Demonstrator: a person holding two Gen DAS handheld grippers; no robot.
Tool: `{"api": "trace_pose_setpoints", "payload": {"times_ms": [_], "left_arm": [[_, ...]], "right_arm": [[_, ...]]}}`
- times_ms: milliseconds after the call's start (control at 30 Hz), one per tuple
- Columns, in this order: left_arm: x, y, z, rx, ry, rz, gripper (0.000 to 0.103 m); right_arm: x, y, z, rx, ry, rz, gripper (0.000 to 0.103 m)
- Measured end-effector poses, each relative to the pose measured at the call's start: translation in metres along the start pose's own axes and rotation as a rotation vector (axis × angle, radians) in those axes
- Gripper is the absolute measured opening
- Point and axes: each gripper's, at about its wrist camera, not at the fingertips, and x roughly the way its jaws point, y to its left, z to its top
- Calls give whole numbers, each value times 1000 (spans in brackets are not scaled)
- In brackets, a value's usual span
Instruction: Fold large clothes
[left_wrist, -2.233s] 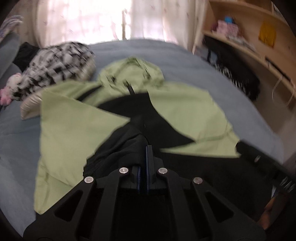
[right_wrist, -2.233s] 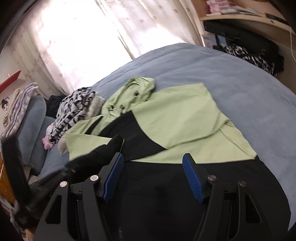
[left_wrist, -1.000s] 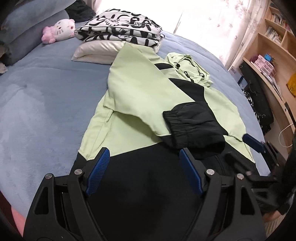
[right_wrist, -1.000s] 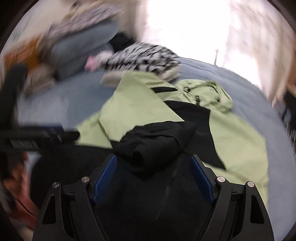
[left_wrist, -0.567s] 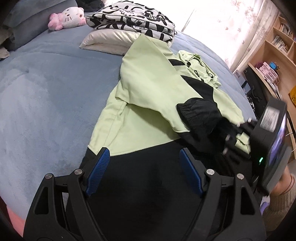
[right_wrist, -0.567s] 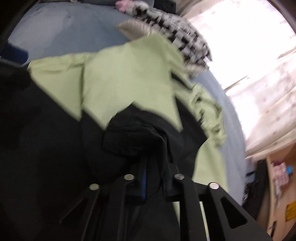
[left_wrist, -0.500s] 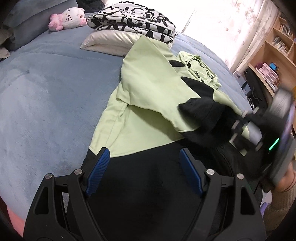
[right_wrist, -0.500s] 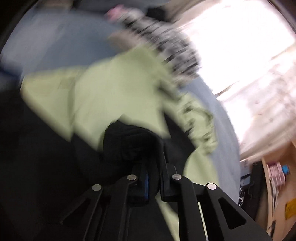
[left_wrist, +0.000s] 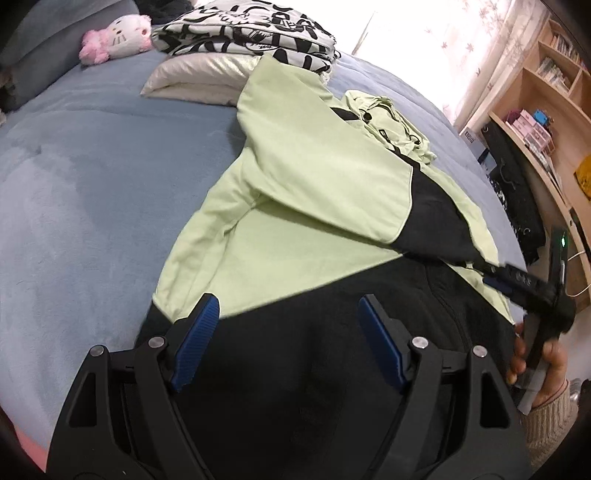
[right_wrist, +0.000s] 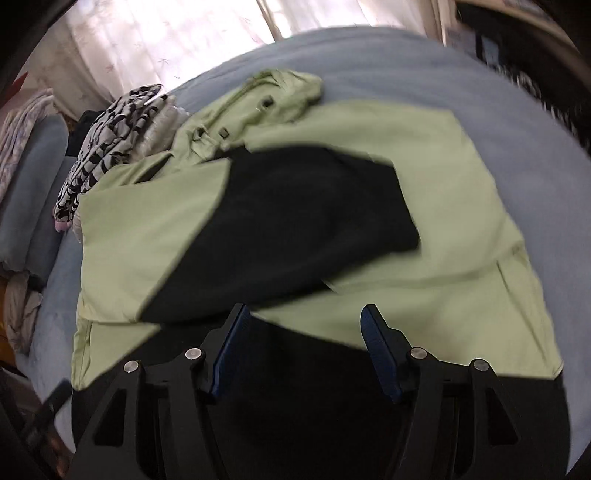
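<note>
A light green and black hooded jacket lies flat on the blue bed, hood at the far end. Its left sleeve is folded across the chest, the black cuff end pointing right. My left gripper is open and empty above the black hem. In the right wrist view the jacket fills the frame with the black sleeve end spread across the chest. My right gripper is open just behind that sleeve; it also shows in the left wrist view at the jacket's right edge.
A folded black-and-white garment on a cream pillow lies at the head of the bed. A pink plush toy sits at the far left. Wooden shelves with dark clothes stand on the right.
My right gripper, shut on the black sleeve end half a second ago, has pulled it out flat to the right and opened. The left gripper has stayed open over the hem.
</note>
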Motion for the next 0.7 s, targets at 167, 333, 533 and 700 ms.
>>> {"api": "trace_pose_setpoints", "payload": {"times_ms": [167, 333, 533, 700], "left_arm": [[10, 1, 42, 71, -36, 45, 75], [45, 12, 115, 67, -22, 29, 75], [100, 22, 186, 88, -10, 39, 75], [151, 35, 217, 87, 52, 77, 75]], "right_arm": [[-2, -24, 23, 47, -46, 61, 72], [10, -31, 68, 63, -77, 81, 76], [42, -36, 108, 69, -49, 83, 76], [68, -39, 120, 61, -42, 76, 76]]}}
